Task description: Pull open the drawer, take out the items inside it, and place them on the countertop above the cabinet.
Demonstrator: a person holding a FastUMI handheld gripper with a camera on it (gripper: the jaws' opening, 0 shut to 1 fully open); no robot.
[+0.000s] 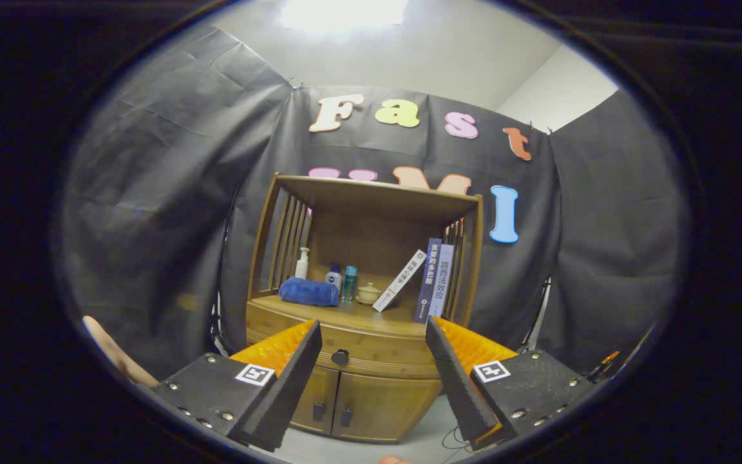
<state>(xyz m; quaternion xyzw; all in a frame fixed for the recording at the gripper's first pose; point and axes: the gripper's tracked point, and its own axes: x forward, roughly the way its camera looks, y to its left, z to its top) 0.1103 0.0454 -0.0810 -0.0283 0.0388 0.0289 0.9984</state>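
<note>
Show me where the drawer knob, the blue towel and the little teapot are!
drawer knob [340, 356]: gripper view, the middle of the dark round knob, between the open claw's fingers.
blue towel [308, 292]: gripper view, the middle of the folded roll on the countertop.
little teapot [368, 294]: gripper view, its round body.

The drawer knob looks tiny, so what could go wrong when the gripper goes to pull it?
The open gripper could slip off the small dark round knob on the closed wooden drawer. A hard tug might topple the leaning white book on the wooden countertop, already crowded by a blue folded cloth.
</note>
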